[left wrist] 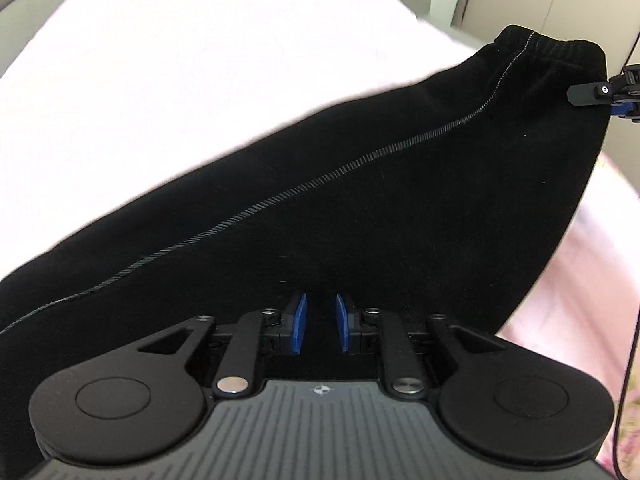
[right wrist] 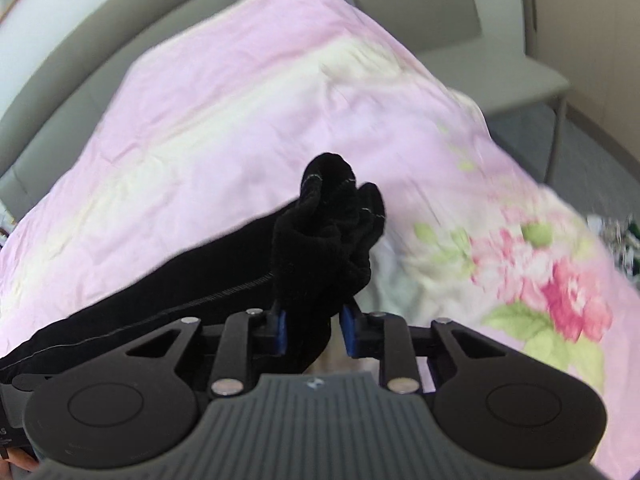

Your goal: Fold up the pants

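The black pants [left wrist: 360, 184] are held up, stretched above the bed, with a grey stitched seam running along them and the elastic waistband at the upper right. My left gripper [left wrist: 321, 322] is shut on the lower edge of the cloth, which fills the gap between its blue pads. My right gripper [right wrist: 314, 330] is shut on a bunched end of the pants [right wrist: 320, 240], which rises in a wad above its fingers. The right gripper's tip [left wrist: 600, 94] also shows in the left wrist view, at the edge below the waistband.
A pink sheet with a flower print [right wrist: 240, 92] covers the bed under the pants; in the left wrist view it looks washed out white [left wrist: 160, 80]. A grey chair [right wrist: 500, 40] stands beyond the bed. A black cable [left wrist: 628, 360] hangs at the right.
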A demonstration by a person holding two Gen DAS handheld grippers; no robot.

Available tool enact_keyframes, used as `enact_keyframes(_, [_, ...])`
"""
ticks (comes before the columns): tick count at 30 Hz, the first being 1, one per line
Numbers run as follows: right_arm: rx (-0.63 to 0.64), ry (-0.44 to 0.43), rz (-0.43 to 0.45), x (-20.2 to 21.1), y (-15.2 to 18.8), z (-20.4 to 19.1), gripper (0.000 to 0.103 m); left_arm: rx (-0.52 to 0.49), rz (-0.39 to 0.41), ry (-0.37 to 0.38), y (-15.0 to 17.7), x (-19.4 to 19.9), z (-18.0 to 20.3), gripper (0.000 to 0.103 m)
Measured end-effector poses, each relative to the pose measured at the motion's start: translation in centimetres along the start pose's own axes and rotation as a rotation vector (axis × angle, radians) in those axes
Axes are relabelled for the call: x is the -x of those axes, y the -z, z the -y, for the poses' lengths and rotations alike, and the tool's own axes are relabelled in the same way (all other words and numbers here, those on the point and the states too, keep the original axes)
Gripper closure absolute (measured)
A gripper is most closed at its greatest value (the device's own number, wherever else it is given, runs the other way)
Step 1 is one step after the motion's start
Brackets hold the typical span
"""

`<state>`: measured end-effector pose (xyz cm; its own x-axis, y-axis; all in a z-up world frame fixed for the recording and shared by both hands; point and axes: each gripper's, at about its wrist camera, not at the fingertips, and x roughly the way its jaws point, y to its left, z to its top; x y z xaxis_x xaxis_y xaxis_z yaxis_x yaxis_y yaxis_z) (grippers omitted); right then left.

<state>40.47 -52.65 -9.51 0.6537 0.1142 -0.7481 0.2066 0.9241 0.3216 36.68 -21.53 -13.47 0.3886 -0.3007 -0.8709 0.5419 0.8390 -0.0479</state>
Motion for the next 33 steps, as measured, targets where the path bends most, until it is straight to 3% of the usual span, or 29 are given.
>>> enact_keyframes(5, [0.124, -0.065, 0.055, 3.5, -1.8, -7.2, 0.084, -0.021, 0.044, -0.050, 1.5, 5.7, -3.2, 0.082])
enact_keyframes(13, [0.303, -0.232, 0.043, 4.9, -1.1, -22.0, 0.087, 0.099, 0.102, -0.038, 6.6, 13.2, -11.2, 0.082])
enact_keyframes(19, [0.414, -0.327, -0.071, 1.0, 3.7, -32.0, 0.088, 0.189, 0.100, -0.063, 10.1, 15.7, -16.4, 0.081])
enact_keyframes(24, [0.477, -0.353, -0.231, -4.7, 10.5, -38.3, 0.088, 0.290, 0.093, -0.035, 13.3, 17.0, -20.6, 0.082])
enact_keyframes(29, [0.599, -0.296, -0.355, -8.9, 17.0, -40.5, 0.088, 0.351, 0.083, -0.004, 15.2, 16.3, -22.7, 0.082])
enact_keyframes(32, [0.711, -0.270, -0.343, -9.2, 18.7, -40.4, 0.083, 0.387, 0.088, 0.029, 15.3, 15.6, -23.1, 0.082])
enact_keyframes(33, [0.735, -0.268, -0.337, -8.8, 18.7, -40.4, 0.074, 0.404, 0.092, 0.040, 15.4, 15.3, -23.4, 0.082])
